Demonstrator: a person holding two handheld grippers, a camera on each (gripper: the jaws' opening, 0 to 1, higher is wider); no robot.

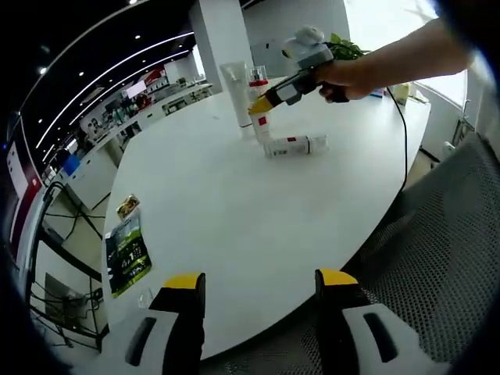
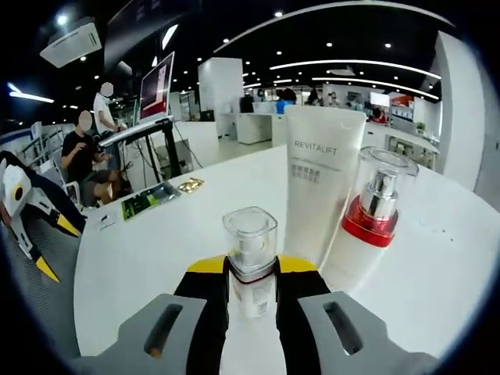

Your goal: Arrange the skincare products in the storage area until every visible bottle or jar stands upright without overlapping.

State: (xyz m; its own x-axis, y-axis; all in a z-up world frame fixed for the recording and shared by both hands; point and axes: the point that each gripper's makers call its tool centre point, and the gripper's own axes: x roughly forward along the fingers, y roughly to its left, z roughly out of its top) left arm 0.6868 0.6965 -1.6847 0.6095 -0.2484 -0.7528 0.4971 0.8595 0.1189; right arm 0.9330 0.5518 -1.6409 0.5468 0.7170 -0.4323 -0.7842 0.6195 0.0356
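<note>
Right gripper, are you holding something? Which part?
Yes. The right gripper is shut on the small bottle, its fingers squeezing the bottle's sides just below the clear cap. The left gripper is open, holding nothing.

**White surface, far-end cluster**

Round white surface (image 1: 234, 203). At far end: tall white tube (image 1: 237, 92) upright, red-collared pump bottle (image 1: 258, 78) just beside it, red-and-white bottle (image 1: 295, 145) lying on its side nearby. Near one edge, well apart: green leaflet (image 1: 127, 254) and small gold packet (image 1: 127, 206), both flat.
</note>
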